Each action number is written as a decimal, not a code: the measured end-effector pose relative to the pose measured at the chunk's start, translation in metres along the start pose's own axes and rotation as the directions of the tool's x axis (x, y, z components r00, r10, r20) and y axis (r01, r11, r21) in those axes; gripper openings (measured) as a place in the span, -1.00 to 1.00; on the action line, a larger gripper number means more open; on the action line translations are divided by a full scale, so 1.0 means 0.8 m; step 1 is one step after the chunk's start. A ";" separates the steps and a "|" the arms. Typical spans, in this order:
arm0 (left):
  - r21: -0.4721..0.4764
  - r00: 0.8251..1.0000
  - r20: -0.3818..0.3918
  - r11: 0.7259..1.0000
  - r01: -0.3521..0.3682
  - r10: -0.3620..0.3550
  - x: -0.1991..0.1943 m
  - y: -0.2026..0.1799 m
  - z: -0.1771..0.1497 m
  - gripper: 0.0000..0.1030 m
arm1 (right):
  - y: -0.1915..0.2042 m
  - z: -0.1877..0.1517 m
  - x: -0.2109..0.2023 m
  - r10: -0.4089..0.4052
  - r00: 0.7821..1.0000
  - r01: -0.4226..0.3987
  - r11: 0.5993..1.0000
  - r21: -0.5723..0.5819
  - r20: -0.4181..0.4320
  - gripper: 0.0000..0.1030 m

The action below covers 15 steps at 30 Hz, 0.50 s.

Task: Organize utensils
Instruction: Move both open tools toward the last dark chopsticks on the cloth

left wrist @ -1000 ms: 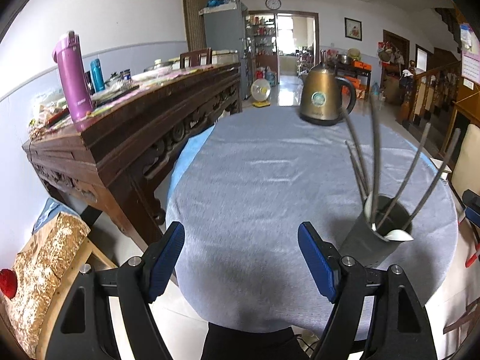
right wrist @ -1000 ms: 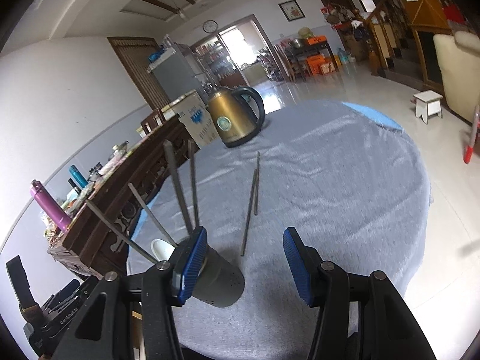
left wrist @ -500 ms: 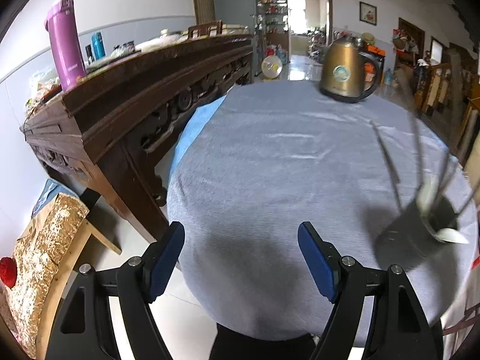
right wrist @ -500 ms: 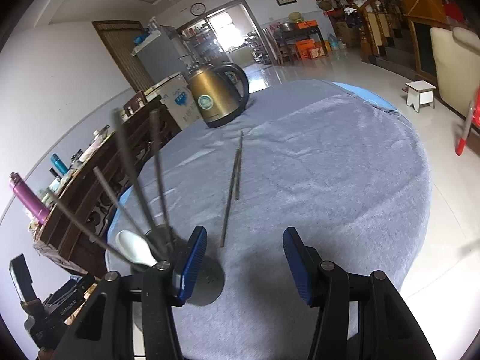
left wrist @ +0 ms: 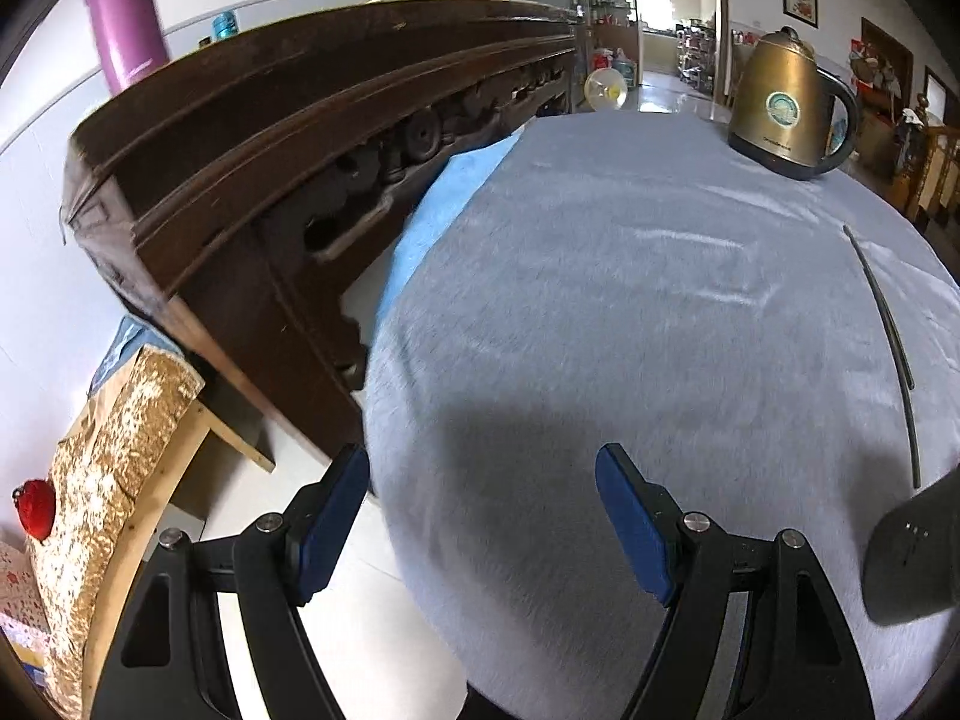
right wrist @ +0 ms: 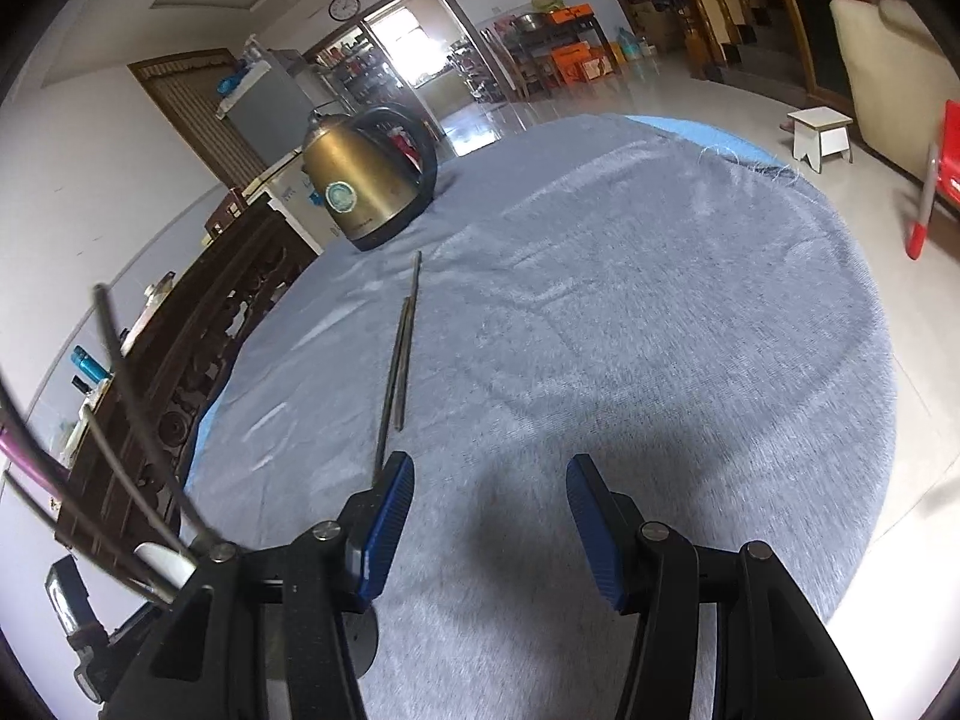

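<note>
Two dark chopsticks (right wrist: 399,354) lie side by side on the grey tablecloth (right wrist: 630,312), just ahead and left of my right gripper (right wrist: 489,528), which is open and empty. They also show at the right of the left wrist view (left wrist: 888,336). A dark grey utensil holder (left wrist: 912,558) stands at the right edge there; in the right wrist view its chopsticks (right wrist: 129,408) and white spoon (right wrist: 162,561) stick up at the left, its body mostly hidden behind my fingers. My left gripper (left wrist: 480,528) is open and empty over the near table edge.
A brass kettle (right wrist: 360,180) stands at the table's far side. A carved dark wooden sideboard (left wrist: 288,180) runs along the table's left, with a purple bottle (left wrist: 123,30) on top. A white stool (right wrist: 819,132) and red item (right wrist: 948,162) are on the floor at right.
Both grippers dropped lower and nearer the table. The holder slid to the far right edge of the left view and behind the right gripper's left finger. The right gripper neared the chopsticks' ends.
</note>
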State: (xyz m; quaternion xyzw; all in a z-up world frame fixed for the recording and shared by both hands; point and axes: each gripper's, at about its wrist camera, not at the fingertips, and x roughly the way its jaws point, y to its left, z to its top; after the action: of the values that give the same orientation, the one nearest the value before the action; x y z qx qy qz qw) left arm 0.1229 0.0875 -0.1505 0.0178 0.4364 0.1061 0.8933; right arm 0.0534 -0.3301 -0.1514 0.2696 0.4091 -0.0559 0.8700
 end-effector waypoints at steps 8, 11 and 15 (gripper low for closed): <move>0.090 1.000 -0.010 0.996 -0.010 0.011 0.019 -0.027 0.007 0.52 | -0.015 -0.004 0.023 0.011 1.000 -0.010 0.999 0.035 -0.029 0.09; 0.117 1.000 0.014 0.993 -0.017 0.015 0.025 -0.035 0.025 0.52 | -0.006 0.008 0.032 0.014 1.000 -0.014 1.000 0.005 -0.027 0.09; 0.163 0.998 0.063 0.987 0.013 -0.023 0.037 -0.058 0.058 0.52 | 0.010 0.031 0.050 0.033 0.999 -0.033 0.999 -0.029 -0.014 0.09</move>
State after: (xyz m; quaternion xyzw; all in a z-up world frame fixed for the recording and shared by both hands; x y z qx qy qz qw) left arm 0.1849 0.0513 -0.1505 0.0901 0.4148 0.0615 0.9034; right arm 0.0995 -0.3311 -0.1645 0.2641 0.4112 -0.0338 0.8718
